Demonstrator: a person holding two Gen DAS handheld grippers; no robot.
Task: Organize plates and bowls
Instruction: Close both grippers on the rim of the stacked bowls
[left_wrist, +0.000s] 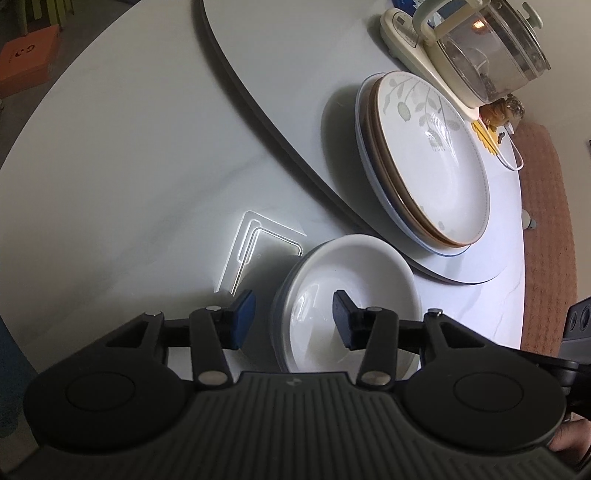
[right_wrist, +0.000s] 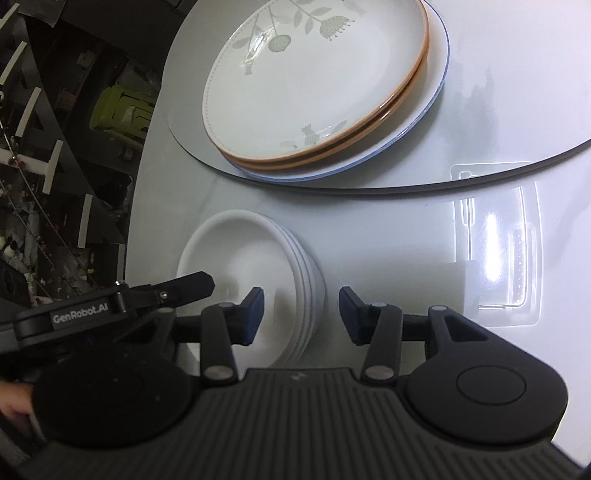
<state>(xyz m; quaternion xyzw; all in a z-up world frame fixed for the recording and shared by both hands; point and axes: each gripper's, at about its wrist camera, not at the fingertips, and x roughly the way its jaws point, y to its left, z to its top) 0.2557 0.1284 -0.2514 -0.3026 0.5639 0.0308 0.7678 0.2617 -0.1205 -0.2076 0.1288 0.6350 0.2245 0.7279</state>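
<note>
Left gripper (left_wrist: 293, 319): jaws spread, holding nothing — straddling the near rim of the bowl stack (left_wrist: 347, 299).
Bowl stack: white bowls nested on the table (left_wrist: 110, 184), in front of the turntable (left_wrist: 295, 92).
Plate stack (left_wrist: 424, 158): on the turntable — leaf-patterned plate on top.
Right gripper (right_wrist: 301, 315): jaws apart, empty, astride the bowls' right rim.

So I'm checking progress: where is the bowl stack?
The bowl stack sits on the table just before the turntable's plate stack, between both open grippers.
</note>
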